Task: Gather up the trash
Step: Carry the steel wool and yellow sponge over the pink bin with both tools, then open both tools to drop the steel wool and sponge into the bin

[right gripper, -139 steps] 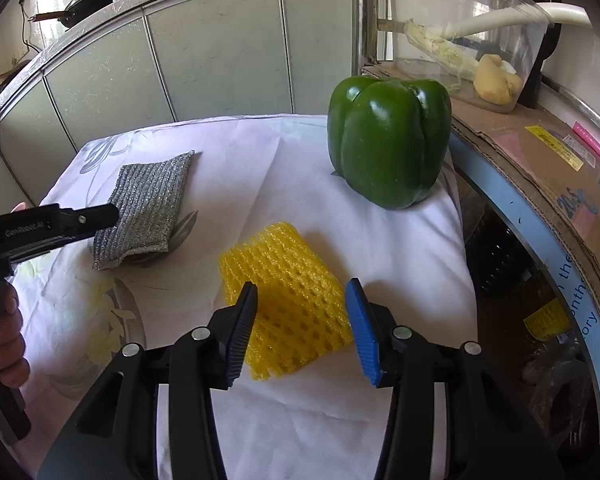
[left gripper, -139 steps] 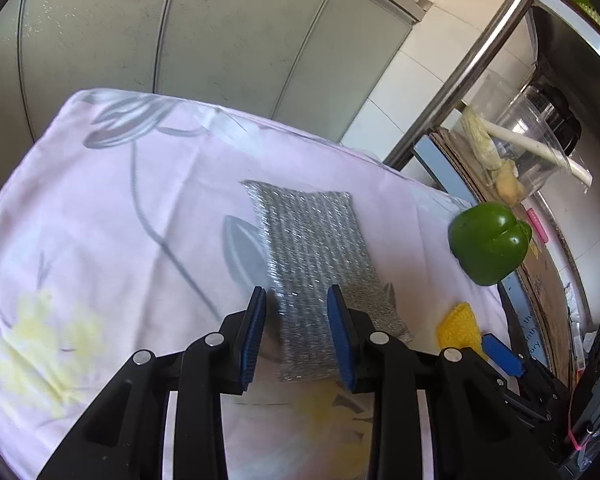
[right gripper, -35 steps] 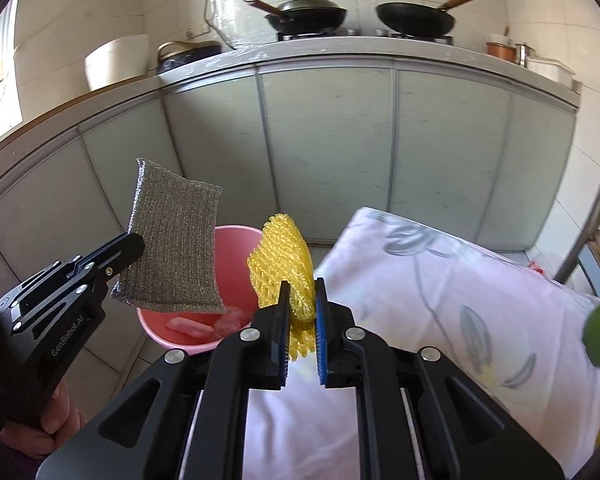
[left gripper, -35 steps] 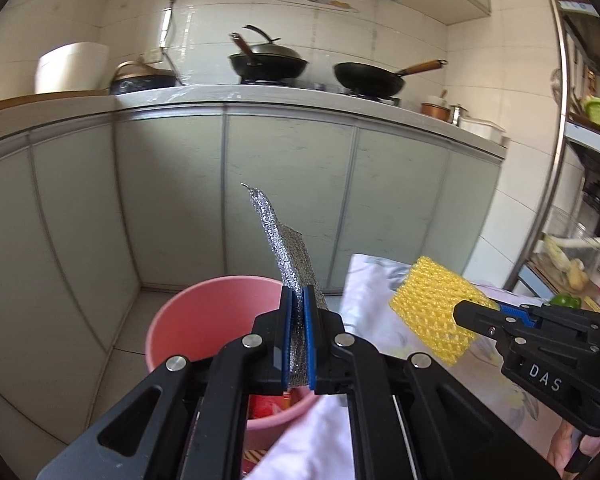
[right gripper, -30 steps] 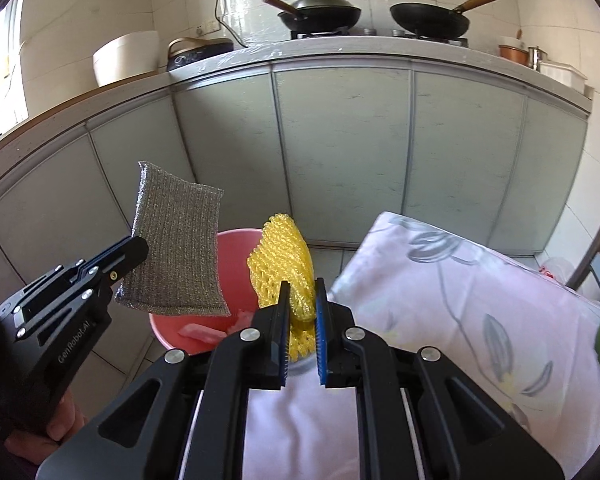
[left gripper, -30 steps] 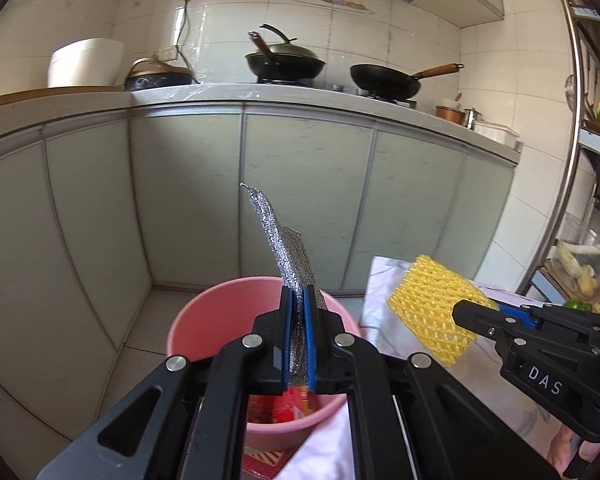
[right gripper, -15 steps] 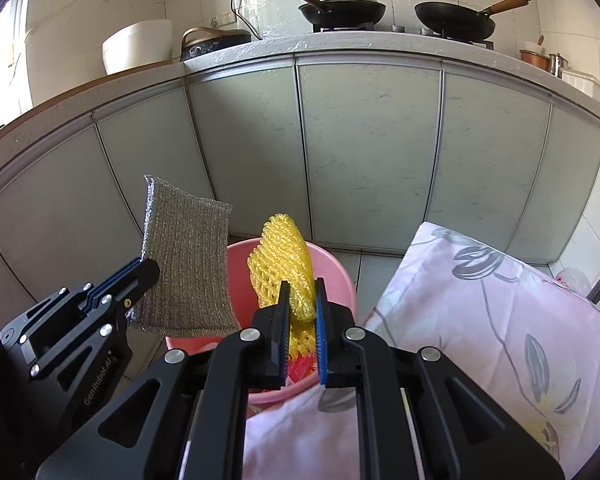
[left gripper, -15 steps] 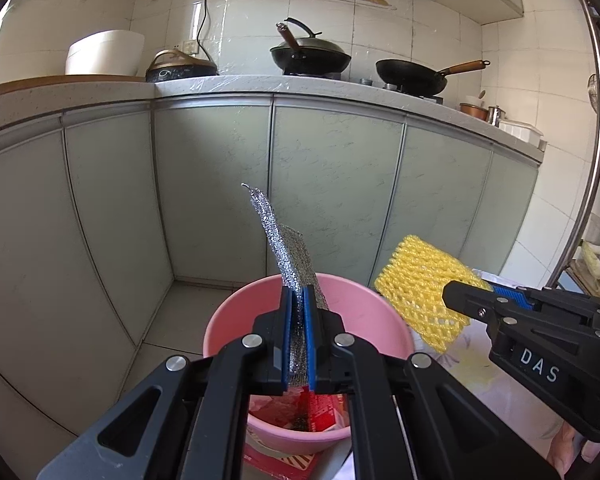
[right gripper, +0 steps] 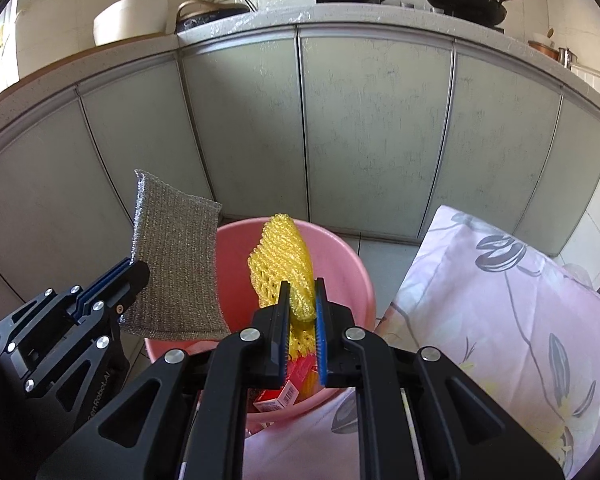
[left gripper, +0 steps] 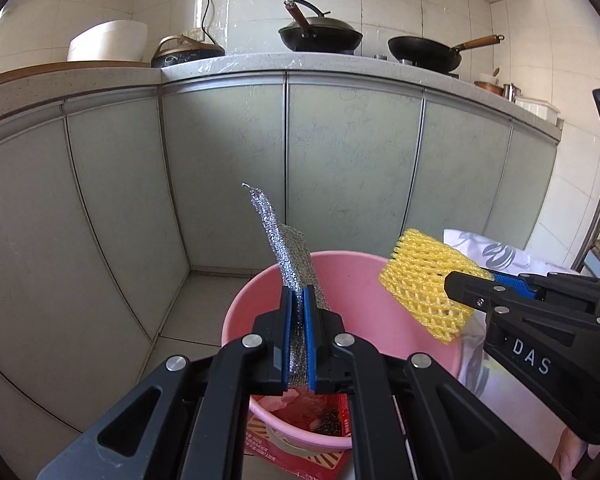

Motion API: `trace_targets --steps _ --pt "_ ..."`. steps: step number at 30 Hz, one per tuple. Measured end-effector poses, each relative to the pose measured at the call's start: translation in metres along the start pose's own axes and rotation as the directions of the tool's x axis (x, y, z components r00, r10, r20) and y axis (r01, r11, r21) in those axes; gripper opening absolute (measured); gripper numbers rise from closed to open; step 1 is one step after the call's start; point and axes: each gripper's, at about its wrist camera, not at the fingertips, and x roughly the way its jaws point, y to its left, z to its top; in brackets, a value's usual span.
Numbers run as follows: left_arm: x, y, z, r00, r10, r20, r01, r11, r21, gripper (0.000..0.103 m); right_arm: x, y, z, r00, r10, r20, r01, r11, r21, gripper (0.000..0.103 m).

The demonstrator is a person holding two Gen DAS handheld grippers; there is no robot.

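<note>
Firmly between fingers: silver scouring pad.

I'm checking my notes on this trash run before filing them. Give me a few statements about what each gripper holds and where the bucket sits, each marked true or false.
1. The left gripper is shut on a silver scouring pad. True.
2. The right gripper is open and holds nothing. False: it is shut on a yellow foam fruit net.
3. A pink bucket stands on the floor in front of both grippers. True.
4. The bucket is bare inside. False: red packaging already lies in it.
5. The scouring pad lies flat on the floral cloth. False: it is held up in the air by the bucket.
</note>
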Motion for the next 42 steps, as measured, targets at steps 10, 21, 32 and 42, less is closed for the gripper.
trace_targets --steps 10,21,32,42 --pt "0.023 -0.009 -0.007 0.999 0.011 -0.044 -0.009 0.999 0.047 0.005 0.029 0.005 -0.005 0.998 -0.014 -0.055 0.013 1.000 -0.011 0.011" --pt "0.051 -0.015 -0.017 0.989 -0.035 -0.147 0.044 0.997 0.057 0.005 0.051 0.003 -0.012 0.993 -0.016 -0.116 0.015 1.000 -0.012 0.011" --pt "0.076 -0.013 -0.025 0.958 -0.103 -0.269 0.102 0.995 -0.018 0.005 0.066 0.002 -0.015 0.987 -0.014 -0.162 0.010 1.000 -0.026 0.011" --pt "0.085 -0.016 -0.030 0.953 -0.073 -0.295 0.072 0.997 -0.012 0.006 0.082 -0.003 -0.013 0.978 -0.019 -0.205 0.014 1.000 -0.024 0.011"
